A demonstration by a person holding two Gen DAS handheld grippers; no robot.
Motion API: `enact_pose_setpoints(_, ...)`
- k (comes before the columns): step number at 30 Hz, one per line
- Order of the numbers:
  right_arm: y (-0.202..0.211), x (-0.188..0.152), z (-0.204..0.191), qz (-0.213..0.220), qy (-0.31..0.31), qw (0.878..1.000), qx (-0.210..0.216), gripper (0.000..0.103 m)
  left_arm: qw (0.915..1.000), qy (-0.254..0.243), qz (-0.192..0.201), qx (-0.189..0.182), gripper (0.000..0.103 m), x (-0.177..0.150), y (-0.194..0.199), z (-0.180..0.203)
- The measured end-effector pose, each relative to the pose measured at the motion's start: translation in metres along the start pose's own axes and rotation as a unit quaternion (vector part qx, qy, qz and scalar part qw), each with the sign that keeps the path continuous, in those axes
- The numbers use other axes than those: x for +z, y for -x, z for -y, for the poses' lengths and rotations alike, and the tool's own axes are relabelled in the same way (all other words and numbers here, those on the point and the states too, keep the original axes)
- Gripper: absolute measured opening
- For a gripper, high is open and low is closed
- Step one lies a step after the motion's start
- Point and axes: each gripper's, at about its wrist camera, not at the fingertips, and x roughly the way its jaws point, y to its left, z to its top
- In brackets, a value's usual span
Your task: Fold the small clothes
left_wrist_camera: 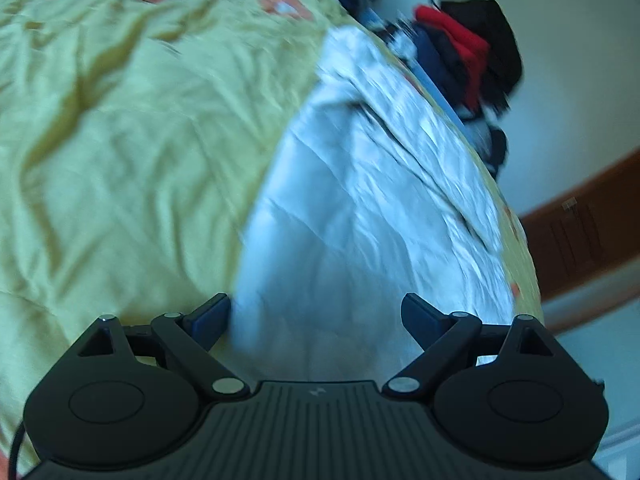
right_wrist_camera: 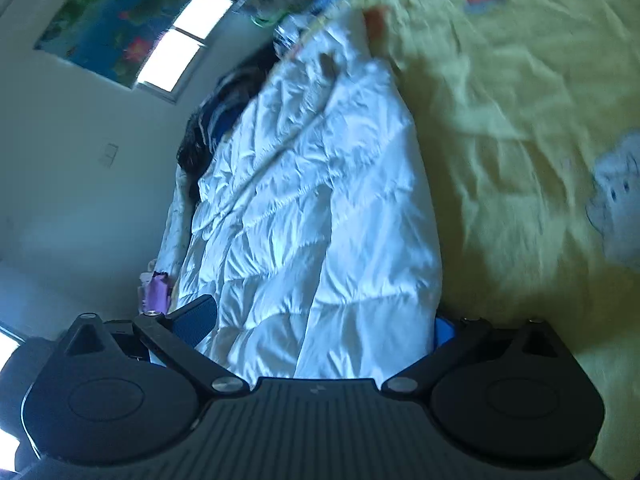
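Note:
A white quilted garment [left_wrist_camera: 360,220] lies as a long strip on the yellow bedspread [left_wrist_camera: 120,160], running away from me toward the bed's far edge. My left gripper [left_wrist_camera: 316,316] is open wide, with the garment's near end lying between its fingers and no pad pressing on it. In the right wrist view the same white garment [right_wrist_camera: 320,200] fills the gap of my right gripper [right_wrist_camera: 320,324]. Its jaws stand wide and look open. The left finger [right_wrist_camera: 196,320] sits just beside the cloth's edge, and the right finger is mostly hidden behind the cloth.
A pile of dark, red and blue clothes [left_wrist_camera: 472,48] sits at the bed's far edge beyond the garment. Brown wooden furniture [left_wrist_camera: 580,240] stands past the bed. The right wrist view shows dark clothes [right_wrist_camera: 208,132], a window [right_wrist_camera: 180,40] and the bedspread [right_wrist_camera: 520,120].

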Motion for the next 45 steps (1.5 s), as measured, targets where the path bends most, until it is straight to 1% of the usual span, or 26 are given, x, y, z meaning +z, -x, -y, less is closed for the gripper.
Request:
enact_pose_setpoints(2, -0.003, 0.001, 0.0, -0.014, 0.008, 1.0, 0.005, 0.102, 0.9997, -0.015, -0.018, -0.009, 0.093, -0.004, -0.002, 0.004)
enact_pose_setpoints(4, -0.006, 0.002, 0.0, -0.042, 0.002, 0.999, 0.021, 0.103, 0.999, -0.025, -0.035, -0.015, 0.093, -0.008, -0.002, 0.006)
enact_pose_setpoints(5, -0.007, 0.003, 0.001, -0.057, -0.006, 0.998, 0.032, 0.101, 0.9985, -0.029, -0.042, -0.019, 0.093, -0.01, -0.001, 0.006)
enact_pose_setpoints(6, -0.006, 0.001, 0.002, -0.066, -0.009, 0.997, 0.037, 0.096, 0.998, -0.035, -0.048, -0.022, 0.093, -0.013, 0.0, 0.006)
enact_pose_setpoints(8, -0.006, -0.001, 0.002, -0.073, -0.002, 0.997, 0.034, 0.087, 0.9963, -0.044, -0.065, -0.035, 0.092, -0.019, 0.0, 0.01)
enact_pose_setpoints(9, -0.006, -0.003, 0.003, -0.072, -0.002, 0.997, 0.032, 0.075, 0.9953, -0.05, -0.072, -0.04, 0.092, -0.023, -0.001, 0.012)
enact_pose_setpoints(10, -0.007, -0.003, 0.005, -0.074, -0.009, 0.997, 0.031, 0.059, 0.9945, -0.057, -0.077, -0.043, 0.092, -0.027, -0.002, 0.014)
enact_pose_setpoints(11, -0.009, -0.004, 0.01, -0.079, -0.018, 0.996, 0.027, 0.052, 0.9936, -0.066, -0.081, -0.044, 0.092, -0.03, -0.003, 0.017)
enact_pose_setpoints(12, -0.01, -0.006, 0.014, -0.077, -0.024, 0.996, 0.027, 0.043, 0.9928, -0.071, -0.084, -0.046, 0.092, -0.031, -0.004, 0.019)
enact_pose_setpoints(13, -0.01, -0.007, 0.018, -0.074, -0.034, 0.996, 0.029, 0.031, 0.9924, -0.073, -0.087, -0.048, 0.088, -0.033, -0.005, 0.022)
enact_pose_setpoints(14, -0.011, -0.008, 0.023, -0.074, -0.045, 0.996, 0.028, 0.026, 0.9921, -0.074, -0.09, -0.048, 0.08, -0.034, -0.006, 0.024)
enact_pose_setpoints(15, -0.011, -0.009, 0.027, -0.074, -0.054, 0.995, 0.028, 0.022, 0.9915, -0.076, -0.096, -0.043, 0.058, -0.035, -0.008, 0.026)
enact_pose_setpoints(16, -0.011, -0.01, 0.03, -0.073, -0.062, 0.995, 0.036, 0.021, 0.9908, -0.08, -0.104, -0.035, 0.049, -0.035, -0.011, 0.027)
enact_pose_setpoints(17, -0.009, -0.012, 0.031, -0.073, -0.067, 0.994, 0.04, 0.021, 0.9903, -0.084, -0.107, -0.027, 0.047, -0.036, -0.013, 0.03)
enact_pose_setpoints(21, -0.006, -0.017, 0.032, -0.077, -0.073, 0.993, 0.047, 0.022, 0.99, -0.082, -0.111, -0.027, 0.047, -0.037, -0.011, 0.029)
enact_pose_setpoints(24, -0.008, -0.02, 0.039, -0.097, -0.097, 0.988, 0.075, 0.022, 0.9897, -0.083, -0.113, -0.03, 0.047, -0.038, -0.011, 0.029)
enact_pose_setpoints(26, -0.006, -0.024, 0.038, -0.092, -0.096, 0.988, 0.077, 0.022, 0.9899, -0.09, -0.106, -0.023, 0.026, -0.039, -0.013, 0.033)
enact_pose_setpoints(27, -0.005, -0.026, 0.036, -0.091, -0.092, 0.988, 0.079, 0.02, 0.9899, -0.097, -0.102, -0.016, 0.013, -0.041, -0.014, 0.035)
enact_pose_setpoints(28, -0.003, -0.028, 0.034, -0.091, -0.086, 0.989, 0.079, 0.016, 0.9895, -0.106, -0.097, -0.011, 0.012, -0.042, -0.013, 0.036)
enact_pose_setpoints(31, 0.002, -0.032, 0.026, -0.085, -0.059, 0.991, 0.08, 0.013, 0.9887, -0.122, -0.085, -0.013, 0.009, -0.044, -0.006, 0.039)
enact_pose_setpoints(32, 0.006, -0.032, 0.024, -0.081, -0.057, 0.991, 0.086, 0.013, 0.9885, -0.128, -0.078, -0.02, 0.009, -0.044, 0.0, 0.04)
enact_pose_setpoints(36, 0.026, -0.028, 0.017, -0.075, -0.045, 0.99, 0.112, 0.012, 0.9836, -0.159, -0.028, -0.081, 0.008, -0.044, 0.038, 0.047)
enact_pose_setpoints(39, 0.038, -0.023, 0.016, -0.073, -0.044, 0.987, 0.133, 0.012, 0.98, -0.169, 0.02, -0.103, 0.008, -0.034, 0.068, 0.052)
enact_pose_setpoints(41, 0.045, -0.013, 0.009, -0.057, -0.043, 0.984, 0.162, 0.012, 0.9797, -0.154, 0.052, -0.119, 0.008, -0.017, 0.077, 0.052)
enact_pose_setpoints(44, 0.048, 0.019, -0.005, -0.012, -0.024, 0.98, 0.199, 0.013, 0.9773, -0.138, 0.098, -0.128, 0.008, 0.016, 0.078, 0.055)
enact_pose_setpoints(45, 0.047, 0.036, -0.009, 0.011, -0.019, 0.978, 0.21, 0.013, 0.9763, -0.134, 0.109, -0.131, 0.008, 0.03, 0.073, 0.057)
